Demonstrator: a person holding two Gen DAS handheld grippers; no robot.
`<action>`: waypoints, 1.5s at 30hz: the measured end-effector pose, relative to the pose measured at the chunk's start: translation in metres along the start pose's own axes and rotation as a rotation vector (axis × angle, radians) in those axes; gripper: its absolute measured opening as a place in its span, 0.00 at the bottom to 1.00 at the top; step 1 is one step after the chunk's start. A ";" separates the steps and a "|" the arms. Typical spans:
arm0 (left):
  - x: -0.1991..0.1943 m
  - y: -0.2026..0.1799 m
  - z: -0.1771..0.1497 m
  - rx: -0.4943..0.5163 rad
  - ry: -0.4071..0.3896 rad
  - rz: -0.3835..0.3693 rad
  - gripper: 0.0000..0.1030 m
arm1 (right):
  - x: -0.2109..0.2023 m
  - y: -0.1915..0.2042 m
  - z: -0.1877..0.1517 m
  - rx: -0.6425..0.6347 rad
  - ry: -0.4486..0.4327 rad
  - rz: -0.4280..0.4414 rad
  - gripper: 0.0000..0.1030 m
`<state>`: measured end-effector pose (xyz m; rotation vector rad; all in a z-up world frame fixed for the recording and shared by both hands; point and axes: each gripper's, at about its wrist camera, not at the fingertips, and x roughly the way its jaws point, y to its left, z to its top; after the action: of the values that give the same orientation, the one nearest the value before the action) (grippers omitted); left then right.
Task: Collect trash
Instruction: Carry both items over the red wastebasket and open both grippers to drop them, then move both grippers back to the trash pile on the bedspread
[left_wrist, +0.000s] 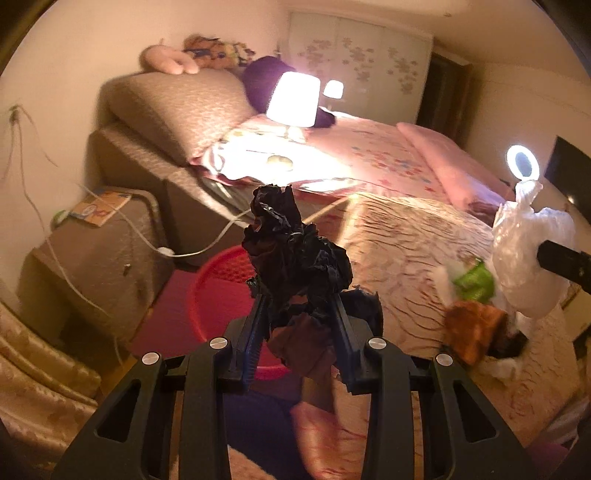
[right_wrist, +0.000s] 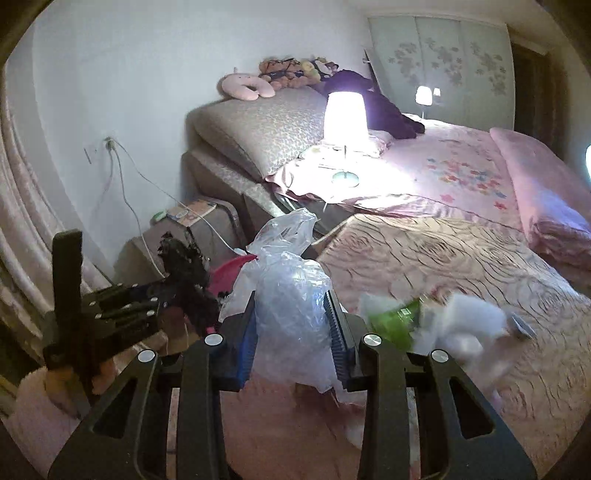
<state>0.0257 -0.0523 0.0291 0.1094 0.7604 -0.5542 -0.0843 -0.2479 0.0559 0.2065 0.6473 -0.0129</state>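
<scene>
Scanning from the left edge of the left wrist view, we see a brown bedside cabinet (left_wrist: 107, 251) with a white cable draped over it, and just to its right, low in the middle of the frame, a red basket (left_wrist: 218, 291) on the floor beside the bed (left_wrist: 406, 236). Our left gripper (left_wrist: 299, 314) sits at centre bottom, its jaws narrowed onto a crumpled black wad (left_wrist: 291, 251) that stands up above the fingers and partly hides the basket behind it. Further right, on the patterned bedspread, more litter is left — a green wrapper (left_wrist: 474, 282), an orange-brown piece (left_wrist: 472, 328) and some white scraps, all blurred. At the right edge a clear plastic bag (left_wrist: 528, 251) hangs in the air; in the right wrist view our right gripper (right_wrist: 291, 325) is closed around that bag, with the black wad in the other gripper at the left of the frame. We judge this to be the carrying step: both pieces are lifted and the basket looks like the bin. Next we would bring the black wad over the basket's mouth and open the jaws — then the bag — before going back for the litter on the bed.
</scene>
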 end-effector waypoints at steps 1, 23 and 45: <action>0.002 0.005 0.002 -0.009 0.001 0.011 0.32 | 0.007 0.003 0.004 0.004 0.009 0.005 0.33; 0.094 0.041 0.013 -0.038 0.149 0.112 0.33 | 0.184 0.027 0.034 0.074 0.280 -0.070 0.43; 0.073 0.048 0.014 -0.050 0.086 0.166 0.68 | 0.150 0.007 0.038 0.174 0.161 -0.061 0.67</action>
<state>0.1028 -0.0473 -0.0151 0.1497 0.8399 -0.3744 0.0591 -0.2411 -0.0032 0.3580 0.8135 -0.1126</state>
